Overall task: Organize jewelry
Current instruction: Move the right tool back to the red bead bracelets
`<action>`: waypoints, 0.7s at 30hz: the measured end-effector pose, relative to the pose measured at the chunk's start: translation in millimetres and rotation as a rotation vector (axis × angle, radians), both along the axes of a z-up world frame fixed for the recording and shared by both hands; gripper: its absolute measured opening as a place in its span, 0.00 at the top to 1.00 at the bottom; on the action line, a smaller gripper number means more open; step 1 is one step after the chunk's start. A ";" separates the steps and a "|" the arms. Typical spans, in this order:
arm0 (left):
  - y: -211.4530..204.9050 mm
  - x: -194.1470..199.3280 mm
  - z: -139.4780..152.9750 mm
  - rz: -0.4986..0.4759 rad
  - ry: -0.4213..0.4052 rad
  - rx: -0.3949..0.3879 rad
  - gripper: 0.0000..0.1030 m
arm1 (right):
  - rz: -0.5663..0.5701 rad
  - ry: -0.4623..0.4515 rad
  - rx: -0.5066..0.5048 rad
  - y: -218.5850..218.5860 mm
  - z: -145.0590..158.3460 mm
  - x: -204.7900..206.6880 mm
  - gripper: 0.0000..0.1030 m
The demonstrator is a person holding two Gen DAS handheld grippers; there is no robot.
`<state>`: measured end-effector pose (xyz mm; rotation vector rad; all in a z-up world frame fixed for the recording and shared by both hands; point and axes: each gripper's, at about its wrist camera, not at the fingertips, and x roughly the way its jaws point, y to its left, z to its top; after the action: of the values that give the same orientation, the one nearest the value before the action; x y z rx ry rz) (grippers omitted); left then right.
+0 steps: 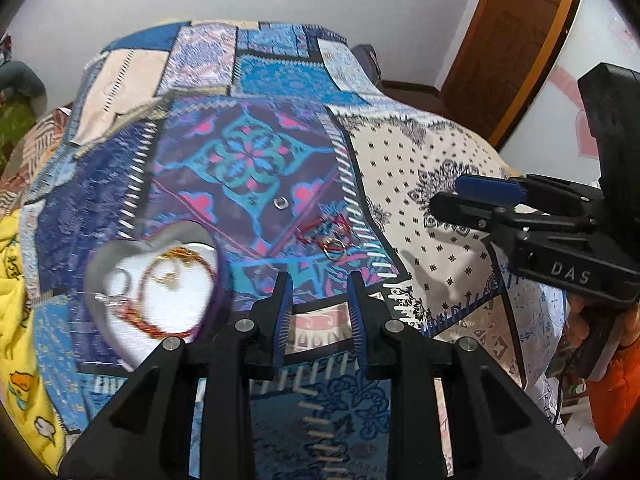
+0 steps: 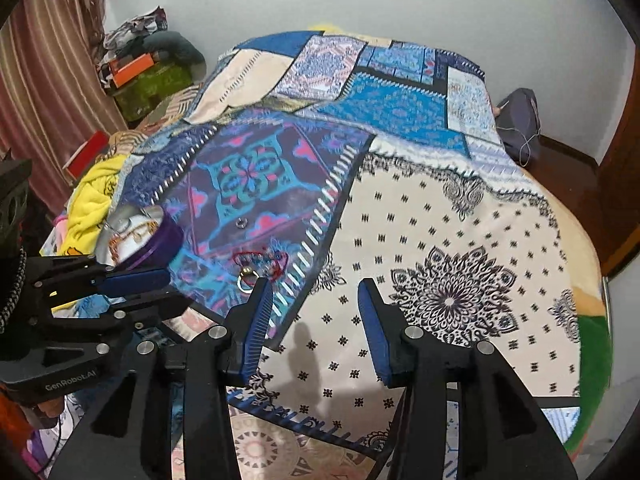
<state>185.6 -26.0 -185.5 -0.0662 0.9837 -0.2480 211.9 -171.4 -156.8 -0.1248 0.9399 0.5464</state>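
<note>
On a patchwork bed [image 2: 460,240], a heart-shaped box [image 1: 160,280] already holds bangles. A gold ring [image 2: 248,279] on red thread and a small silver ring [image 1: 281,203] lie loose nearby. Both grippers, left [image 1: 319,304] and right [image 2: 316,320], hover with fingers apart, empty. Next move, likely: pinch the gold ring.

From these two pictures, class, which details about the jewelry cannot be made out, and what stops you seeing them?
- Heart-shaped box, left wrist view: motion blur smears its contents; only a red bangle reads.
- Same box, right wrist view: too small and blurred to count pieces.
- Small silver piece: too tiny to identify.
- Gold ring, right wrist view: partly behind the right gripper finger.
</note>
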 end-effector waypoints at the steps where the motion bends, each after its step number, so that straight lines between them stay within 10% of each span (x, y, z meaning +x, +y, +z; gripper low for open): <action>1: -3.3 2.7 -4.6 -0.006 0.009 0.001 0.74 | 0.002 0.003 -0.001 -0.8 -2.5 0.4 0.61; 21: -35.1 48.5 -44.5 -0.043 0.042 0.072 0.81 | 0.012 0.081 0.042 -15.5 -28.4 16.0 0.61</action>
<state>234.1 -61.1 -230.0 0.0152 1.0356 -0.2515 227.9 -186.9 -185.1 -0.0705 1.0057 0.5853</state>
